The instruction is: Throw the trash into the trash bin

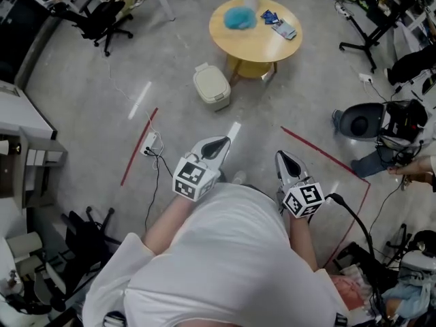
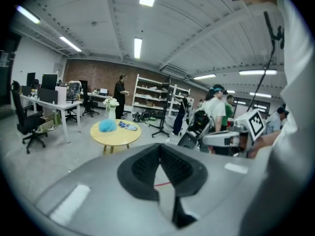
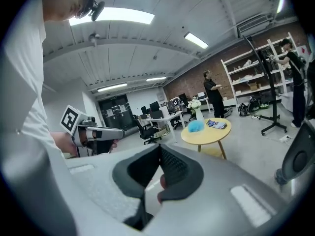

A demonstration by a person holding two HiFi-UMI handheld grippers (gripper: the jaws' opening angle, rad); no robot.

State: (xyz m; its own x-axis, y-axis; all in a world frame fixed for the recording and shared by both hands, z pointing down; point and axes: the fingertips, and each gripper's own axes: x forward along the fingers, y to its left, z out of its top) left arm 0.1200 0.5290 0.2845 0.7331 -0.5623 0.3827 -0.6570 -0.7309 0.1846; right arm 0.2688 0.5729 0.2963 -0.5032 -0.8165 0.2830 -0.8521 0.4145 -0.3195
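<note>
A beige lidded trash bin (image 1: 212,86) stands on the floor beside a round yellow table (image 1: 255,43). On the table lie a blue fluffy thing (image 1: 239,18), blue packets (image 1: 269,17) and a flat card-like item (image 1: 284,29). My left gripper (image 1: 219,144) and right gripper (image 1: 286,159) are held out in front of the person's body, well short of the table, both shut with nothing between the jaws. In the left gripper view the left gripper (image 2: 160,146) points toward the table (image 2: 115,135). The right gripper (image 3: 160,149) sees the table (image 3: 206,132) at the right.
A power strip with cables (image 1: 150,143) lies by a red tape line (image 1: 139,145) on the floor at the left. An office chair (image 1: 102,19) is at the back left. A black stand (image 1: 368,43), a round black device (image 1: 361,121) and seated people (image 1: 409,169) are at the right.
</note>
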